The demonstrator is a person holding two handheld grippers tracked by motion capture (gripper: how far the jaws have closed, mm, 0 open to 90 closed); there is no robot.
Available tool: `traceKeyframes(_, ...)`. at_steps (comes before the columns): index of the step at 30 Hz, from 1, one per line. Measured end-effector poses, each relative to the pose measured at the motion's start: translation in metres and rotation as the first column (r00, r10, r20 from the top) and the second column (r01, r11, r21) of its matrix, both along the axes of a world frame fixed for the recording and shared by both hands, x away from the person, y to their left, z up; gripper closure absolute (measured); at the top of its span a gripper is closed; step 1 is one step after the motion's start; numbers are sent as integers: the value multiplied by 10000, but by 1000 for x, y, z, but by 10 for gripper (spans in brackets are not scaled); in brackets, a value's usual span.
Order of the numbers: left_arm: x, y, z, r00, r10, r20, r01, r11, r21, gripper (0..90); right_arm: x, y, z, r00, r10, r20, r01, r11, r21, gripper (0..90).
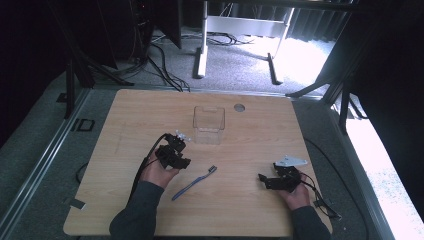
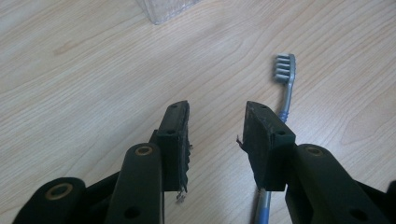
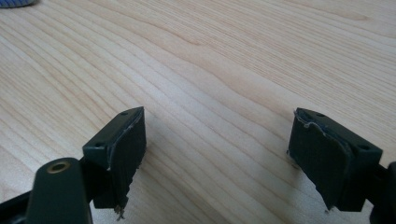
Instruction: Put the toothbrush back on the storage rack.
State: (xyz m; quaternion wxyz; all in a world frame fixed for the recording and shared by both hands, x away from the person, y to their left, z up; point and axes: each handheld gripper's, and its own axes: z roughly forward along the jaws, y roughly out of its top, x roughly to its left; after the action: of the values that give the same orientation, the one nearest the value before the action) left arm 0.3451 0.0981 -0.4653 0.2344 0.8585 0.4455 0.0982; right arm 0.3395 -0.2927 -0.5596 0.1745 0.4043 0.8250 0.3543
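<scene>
A blue toothbrush (image 1: 194, 183) with a grey bristle head lies flat on the wooden table (image 1: 150, 110), between my two hands. My left gripper (image 1: 172, 152) sits just left of it, open and holding nothing. In the left gripper view the toothbrush (image 2: 286, 88) runs up past the right jaw, outside the gap of the left gripper (image 2: 217, 128). My right gripper (image 1: 267, 181) rests low near the table's right front, open. In the right gripper view the right gripper (image 3: 217, 140) has only bare wood between its wide-spread jaws.
A clear plastic box (image 1: 208, 124) stands upright beyond the toothbrush, near the table's middle; its corner (image 2: 168, 9) appears at the top of the left gripper view. A round grommet (image 1: 239, 107) sits near the far edge. Cables and a desk frame lie on the floor behind.
</scene>
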Motion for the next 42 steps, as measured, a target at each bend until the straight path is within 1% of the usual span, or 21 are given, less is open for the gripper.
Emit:
traceKeyframes(11,1,-4,4,9998,-89,-193,93,9998,192,609,0,0,0,10000,-1,4,1,10000,3,187)
traceKeyframes(12,1,-6,5,9996,-153,-254,160,9995,282,609,0,0,0,10000,-2,3,2,10000,2,187)
traceKeyframes(15,2,-8,5,9993,-200,-316,210,9992,340,609,0,0,0,10000,1,-1,-1,10000,-8,187)
traceKeyframes(19,5,-10,5,9983,-256,-517,280,9986,454,607,0,0,0,10000,12,24,-12,10000,-12,187)
traceKeyframes(22,5,-11,5,9981,-287,-545,313,9984,476,607,0,0,0,10000,6,11,-6,10000,-8,187)
traceKeyframes(25,7,-13,5,9969,-359,-706,401,9975,582,602,0,0,0,10000,2,11,-2,10000,-4,187)
traceKeyframes(28,7,-14,3,9963,-356,-781,403,9974,602,597,0,0,0,10000,3,10,-3,10000,-5,187)
traceKeyframes(33,7,-16,2,9947,-479,-907,546,9959,721,593,0,0,0,10000,13,26,-13,10000,-14,187)
traceKeyframes(38,7,-18,2,9942,-480,-964,553,9956,750,588,0,0,0,10000,12,25,-12,10000,-13,187)
traceKeyframes(42,8,-20,1,9921,-585,-1112,677,9944,810,588,0,0,0,10000,17,28,-17,10000,-16,187)
